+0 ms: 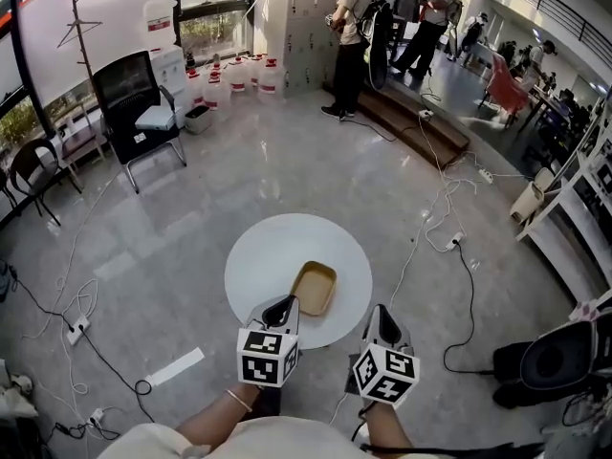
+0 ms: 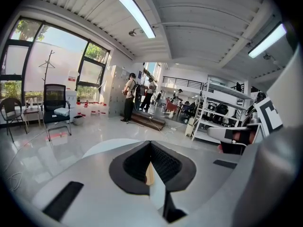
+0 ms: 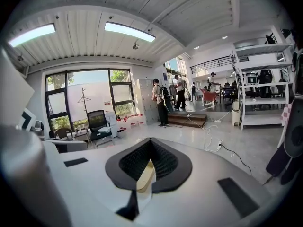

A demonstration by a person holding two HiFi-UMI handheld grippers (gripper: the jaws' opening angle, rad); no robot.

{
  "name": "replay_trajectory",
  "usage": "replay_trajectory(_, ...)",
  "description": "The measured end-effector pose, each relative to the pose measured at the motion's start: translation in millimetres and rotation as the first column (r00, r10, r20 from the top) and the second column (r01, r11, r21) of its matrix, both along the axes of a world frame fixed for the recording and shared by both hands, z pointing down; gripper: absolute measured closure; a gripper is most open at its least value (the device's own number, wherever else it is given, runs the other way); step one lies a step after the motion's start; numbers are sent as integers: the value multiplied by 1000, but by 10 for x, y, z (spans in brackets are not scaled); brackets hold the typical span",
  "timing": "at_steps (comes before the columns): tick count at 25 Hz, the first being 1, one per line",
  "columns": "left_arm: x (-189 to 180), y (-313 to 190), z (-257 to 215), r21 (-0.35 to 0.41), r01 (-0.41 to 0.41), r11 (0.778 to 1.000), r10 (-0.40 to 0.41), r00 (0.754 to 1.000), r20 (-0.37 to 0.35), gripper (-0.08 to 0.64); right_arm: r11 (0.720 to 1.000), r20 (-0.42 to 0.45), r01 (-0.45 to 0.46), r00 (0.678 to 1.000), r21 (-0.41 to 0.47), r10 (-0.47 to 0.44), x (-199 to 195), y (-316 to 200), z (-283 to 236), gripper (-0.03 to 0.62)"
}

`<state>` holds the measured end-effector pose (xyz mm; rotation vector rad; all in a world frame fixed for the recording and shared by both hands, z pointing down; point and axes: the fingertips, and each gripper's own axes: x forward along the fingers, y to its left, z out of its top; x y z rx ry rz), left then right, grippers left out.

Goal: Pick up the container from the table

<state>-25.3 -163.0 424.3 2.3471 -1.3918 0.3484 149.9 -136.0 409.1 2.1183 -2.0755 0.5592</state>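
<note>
A shallow tan container (image 1: 314,287) lies on a round white table (image 1: 258,256), right of its middle and toward the near edge. My left gripper (image 1: 284,304) hovers at the table's near rim, just left of the container, jaws shut and empty. My right gripper (image 1: 381,312) hangs beyond the table's near right edge, also shut with nothing in it. In the left gripper view the black pads meet at the gripper's tip (image 2: 150,148) and a tan sliver of the container (image 2: 149,174) shows below them. The right gripper view shows its tip (image 3: 150,143) shut above the container's rim (image 3: 146,176).
A black office chair (image 1: 134,98) stands far left and another chair (image 1: 33,170) by the windows. Cables and power strips (image 1: 76,328) trail across the grey floor on both sides. White shelving (image 1: 574,208) and a black stool (image 1: 559,357) are at the right. Two people (image 1: 349,36) stand far back.
</note>
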Motion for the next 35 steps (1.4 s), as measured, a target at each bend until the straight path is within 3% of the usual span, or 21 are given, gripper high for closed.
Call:
replay_trajectory(20, -320, -1283, 21, 4, -31, 1000, 31, 1000, 7, 545, 998, -5, -42, 999, -40, 42, -291, -1108, 169, 568)
replay_trajectory(27, -223, -1633, 126, -16, -83, 996, 83, 997, 4, 545, 995, -21, -83, 996, -56, 82, -233, -1385, 202, 568)
replay_trajectory(35, 29, -1663, 355, -70, -101, 992, 101, 995, -1, 545, 986, -31, -120, 993, -118, 117, 46, -1239, 363, 568)
